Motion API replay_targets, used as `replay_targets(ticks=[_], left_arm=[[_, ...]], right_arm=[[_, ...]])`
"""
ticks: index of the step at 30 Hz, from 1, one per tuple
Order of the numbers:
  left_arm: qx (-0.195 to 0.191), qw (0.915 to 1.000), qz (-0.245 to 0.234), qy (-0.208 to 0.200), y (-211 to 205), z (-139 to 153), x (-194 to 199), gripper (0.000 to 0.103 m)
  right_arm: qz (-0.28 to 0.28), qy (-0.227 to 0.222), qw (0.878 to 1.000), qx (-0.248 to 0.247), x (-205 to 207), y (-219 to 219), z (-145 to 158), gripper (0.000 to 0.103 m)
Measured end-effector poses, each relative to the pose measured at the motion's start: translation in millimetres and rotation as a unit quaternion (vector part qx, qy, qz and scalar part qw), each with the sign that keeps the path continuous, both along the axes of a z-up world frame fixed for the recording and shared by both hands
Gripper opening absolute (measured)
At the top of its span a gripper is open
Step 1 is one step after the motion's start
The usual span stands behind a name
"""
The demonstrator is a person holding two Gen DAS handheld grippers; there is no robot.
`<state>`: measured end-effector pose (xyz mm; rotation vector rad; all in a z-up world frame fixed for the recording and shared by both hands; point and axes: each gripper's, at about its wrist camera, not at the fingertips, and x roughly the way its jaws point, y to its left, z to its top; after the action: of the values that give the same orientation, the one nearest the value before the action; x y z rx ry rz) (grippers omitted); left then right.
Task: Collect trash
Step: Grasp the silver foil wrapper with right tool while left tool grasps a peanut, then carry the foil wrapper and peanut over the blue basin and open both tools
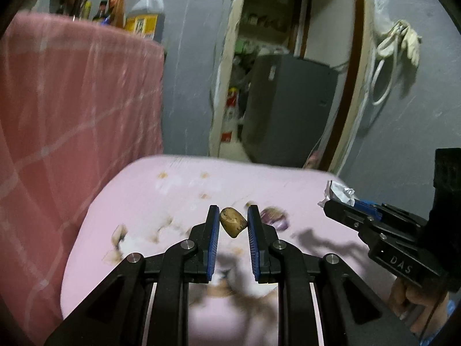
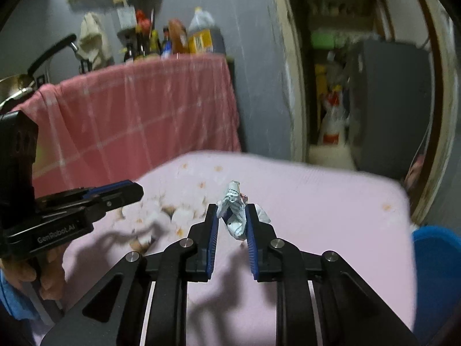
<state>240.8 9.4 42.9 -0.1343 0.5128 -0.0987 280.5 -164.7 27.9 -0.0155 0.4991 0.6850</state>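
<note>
My left gripper [image 1: 232, 221] is shut on a brown, tan-speckled scrap [image 1: 232, 222] and holds it above the pink flowered table [image 1: 149, 201]. A purple scrap [image 1: 273, 216] lies on the table just right of its fingers. My right gripper [image 2: 231, 219] is shut on a crumpled white printed paper wrapper [image 2: 234, 212], also above the table [image 2: 331, 201]. The right gripper shows at the right edge of the left wrist view [image 1: 340, 204] with the wrapper [image 1: 338, 193] at its tip. The left gripper shows at the left of the right wrist view [image 2: 135, 193].
A counter draped in a pink checked cloth [image 1: 72, 101] stands left of the table, with bottles and a jug [image 1: 147, 14] on it. An open doorway with a grey cabinet [image 1: 288, 106] lies beyond. A blue container [image 2: 435, 259] sits at the table's right edge.
</note>
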Motion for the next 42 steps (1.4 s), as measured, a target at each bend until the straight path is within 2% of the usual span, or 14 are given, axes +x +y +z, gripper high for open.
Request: replay_targets(ticks=[6,10,20,26,33,38,42], left_arm=[[0.004,0.9976,-0.015,-0.067,-29.2,21.1,-4.1,0.016],[0.004,0.9947,-0.026,-0.1,-50.2,32.3,-5.0,0.016],[-0.01,0.9866,-0.082,-0.14,-121.5,58.5,12.3,0.016],[-0.009,0.9834,-0.123,-0.133,-167.3,56.5,29.2,0.016],[-0.013,0.9814,-0.161,-0.104,-211.4,42.2,51.8,0.016],[-0.022,0.9802,-0.184,-0.07,-235.5,29.4,69.2,0.016],[-0.034,0.9785,-0.202,-0.028,-250.8,16.1,83.3,0.016]], right_arm=[[-0.052,-0.095,0.994,0.014,-22.2,-31.3,36.9,0.016],[-0.083,-0.129,0.988,0.033,-31.6,-57.0,55.3,0.016],[-0.177,-0.156,0.97,0.059,-35.7,-132.9,70.9,0.016],[-0.23,-0.15,0.961,0.048,-33.2,-169.5,64.8,0.017],[-0.279,-0.108,0.953,0.056,-23.3,-217.8,47.4,0.017],[-0.302,-0.076,0.948,0.069,-18.0,-245.4,30.5,0.017],[-0.313,-0.042,0.946,0.076,-10.2,-261.1,16.8,0.017]])
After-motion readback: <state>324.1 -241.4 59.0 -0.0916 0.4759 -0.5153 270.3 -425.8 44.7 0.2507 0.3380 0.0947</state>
